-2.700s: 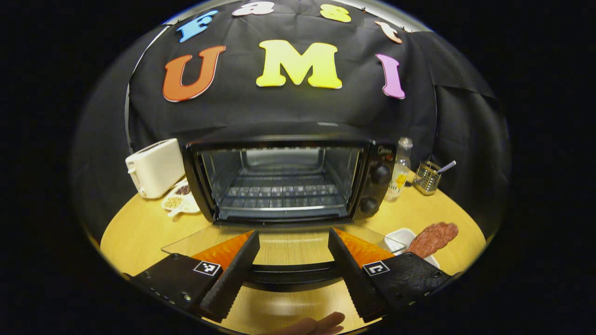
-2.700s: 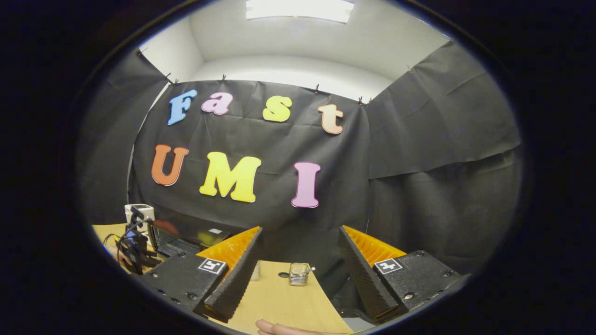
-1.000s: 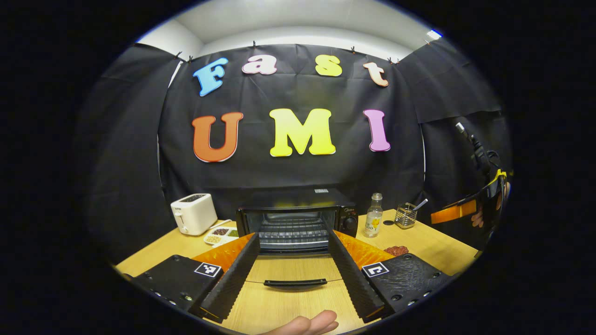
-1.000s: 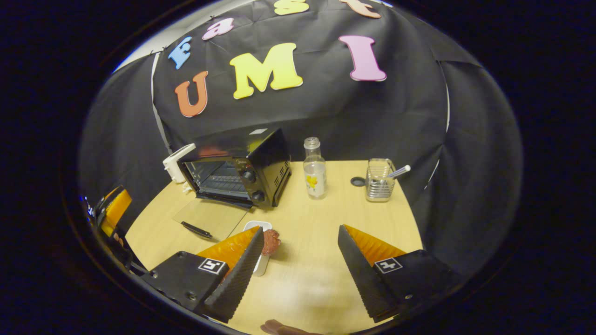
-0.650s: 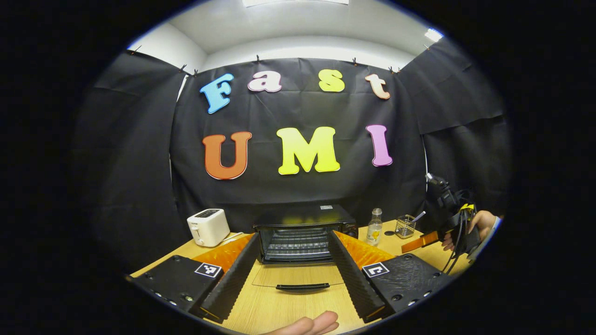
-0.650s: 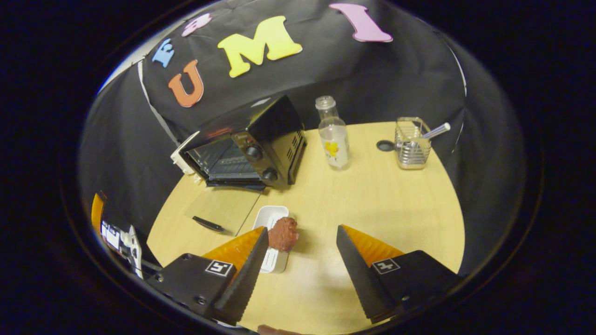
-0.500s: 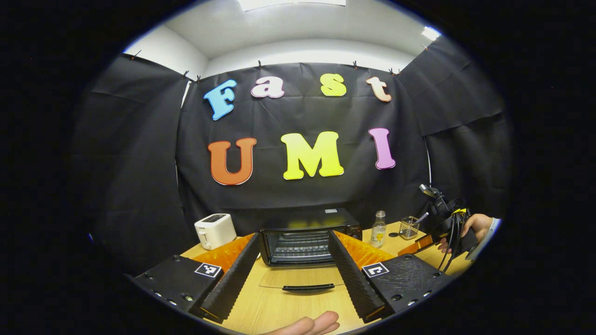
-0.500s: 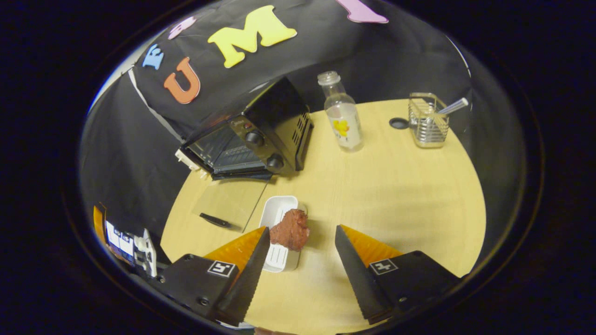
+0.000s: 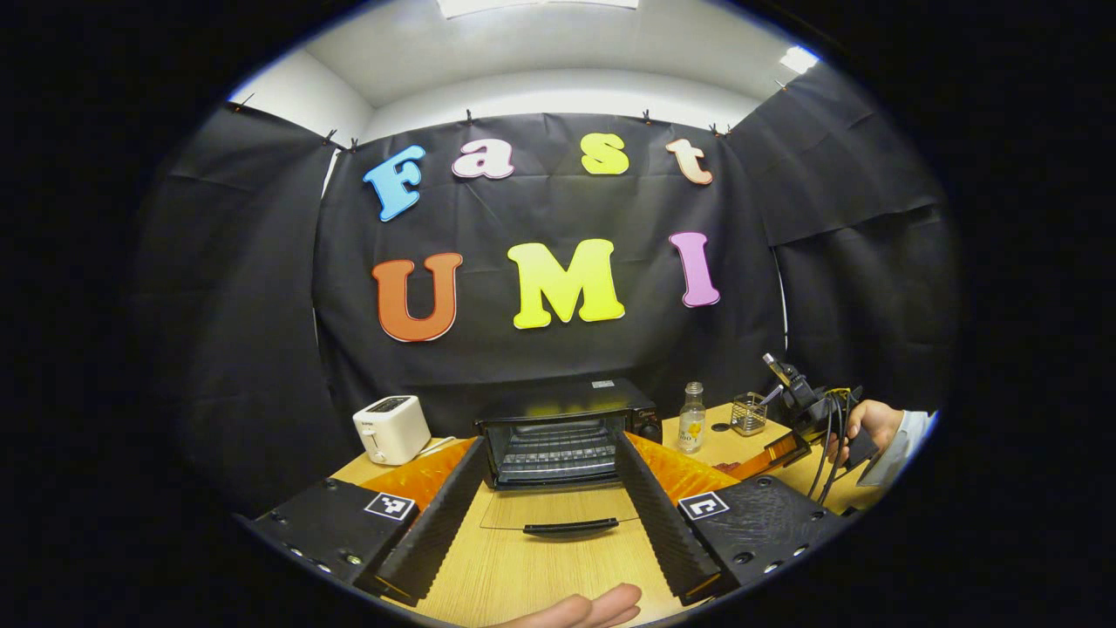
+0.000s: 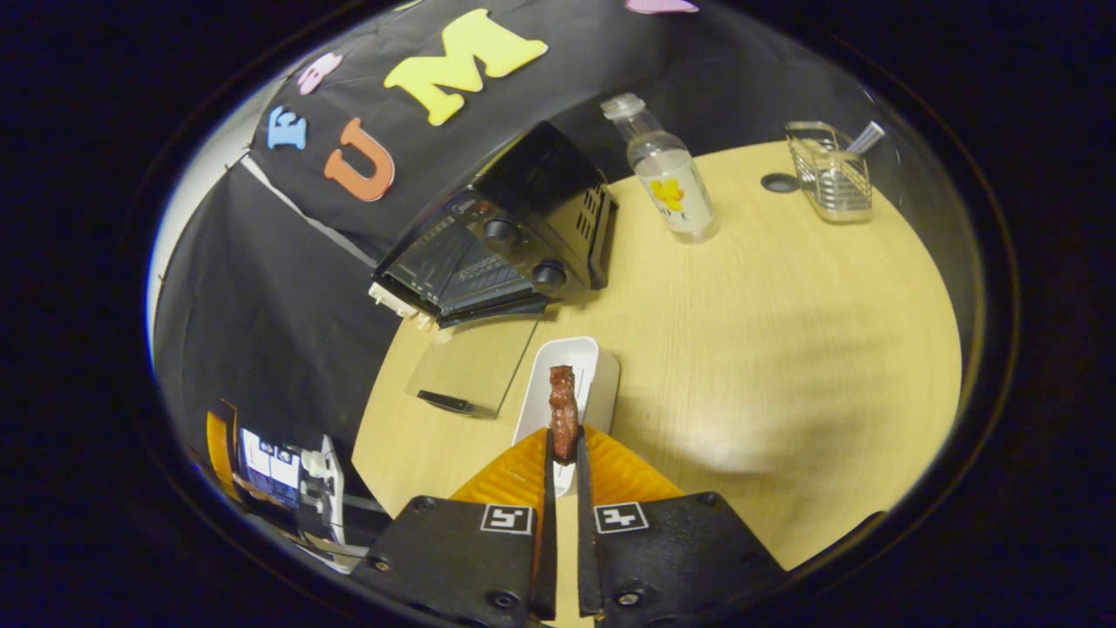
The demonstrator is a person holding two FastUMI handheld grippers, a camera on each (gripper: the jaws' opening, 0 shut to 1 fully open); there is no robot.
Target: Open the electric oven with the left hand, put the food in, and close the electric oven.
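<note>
since half a second ago the right gripper (image 10: 562,458) is pinching the meat (image 10: 563,419) over the white tray (image 10: 602,384); left gripper (image 9: 545,515) is idling spread. oven (image 10: 514,235) door (image 10: 475,362) (lying open) is risking a snag.

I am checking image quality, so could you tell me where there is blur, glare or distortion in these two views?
Left gripper view: sharp, ceiling light blown out, fisheye bends the wall. Right gripper view: table smeared by motion blur, oven and bottle tilted by fisheye.
</note>
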